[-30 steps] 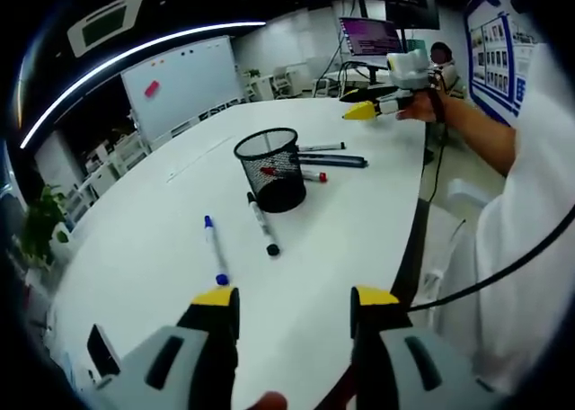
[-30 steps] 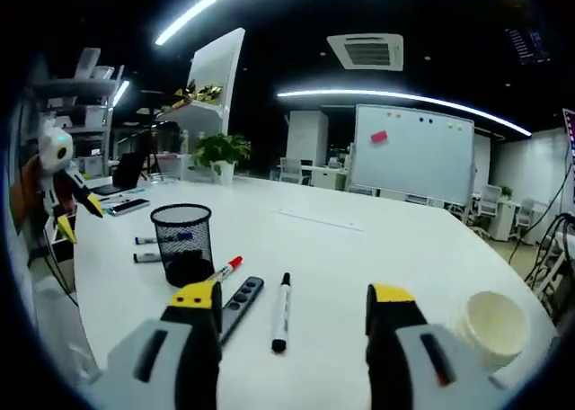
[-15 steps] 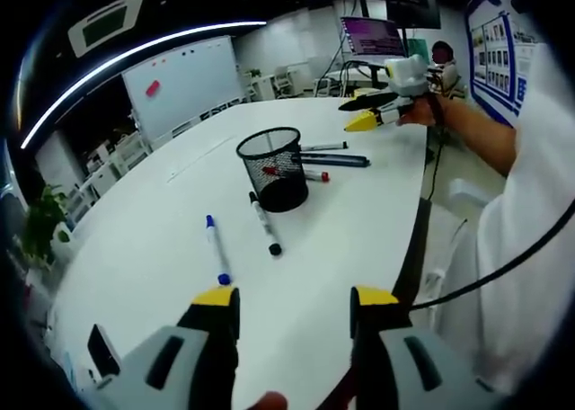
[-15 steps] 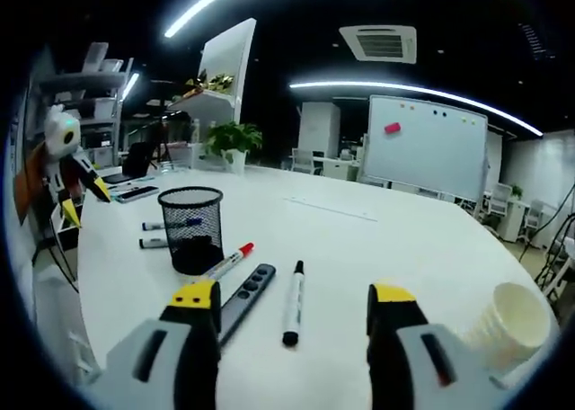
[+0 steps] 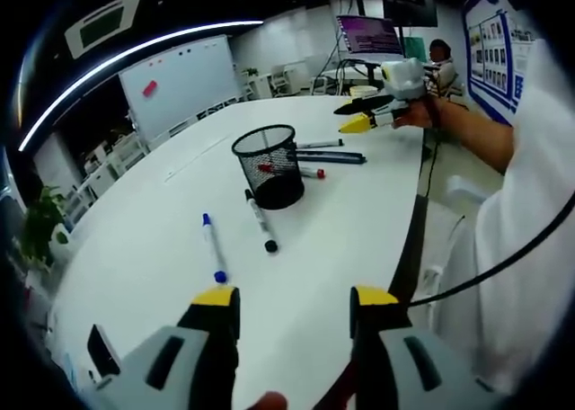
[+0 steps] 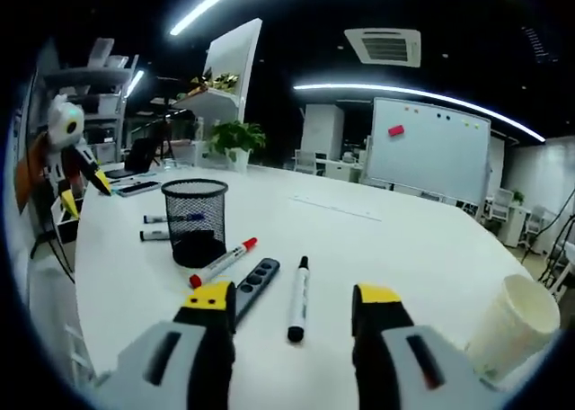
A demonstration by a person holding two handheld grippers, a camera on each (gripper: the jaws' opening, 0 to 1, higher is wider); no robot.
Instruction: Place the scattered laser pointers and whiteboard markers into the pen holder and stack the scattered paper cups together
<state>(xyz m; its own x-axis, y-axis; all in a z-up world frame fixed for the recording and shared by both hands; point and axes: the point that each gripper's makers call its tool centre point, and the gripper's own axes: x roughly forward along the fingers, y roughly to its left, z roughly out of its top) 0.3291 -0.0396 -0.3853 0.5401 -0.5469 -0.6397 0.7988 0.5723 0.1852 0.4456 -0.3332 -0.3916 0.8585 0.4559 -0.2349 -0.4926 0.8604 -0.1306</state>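
Observation:
A black mesh pen holder [image 5: 268, 167] [image 6: 195, 221] stands mid-table with something red inside. In the left gripper view a blue-capped marker [image 5: 212, 248] and a black marker [image 5: 260, 221] lie on its near side; a red marker [image 5: 310, 172], a dark laser pointer [image 5: 331, 157] and another marker [image 5: 319, 144] lie beyond it. My left gripper [image 5: 295, 302] is open and empty. My right gripper [image 6: 294, 298] is open above a red marker [image 6: 223, 262], a dark laser pointer [image 6: 256, 275] and a black marker [image 6: 298, 287]. A paper cup [image 6: 512, 325] lies tilted at the right.
The white table's [image 5: 135, 248] curved edge runs along the right of the left gripper view, with a person's sleeve beside it. A hand holds the right gripper [image 5: 373, 113] over the far edge. A phone [image 5: 101, 349] lies near my left gripper. A whiteboard [image 6: 429, 149] and office furniture stand behind.
The right gripper's jaws have narrowed a little but stay open. Its camera has moved slightly nearer the markers. The left gripper has hardly moved.

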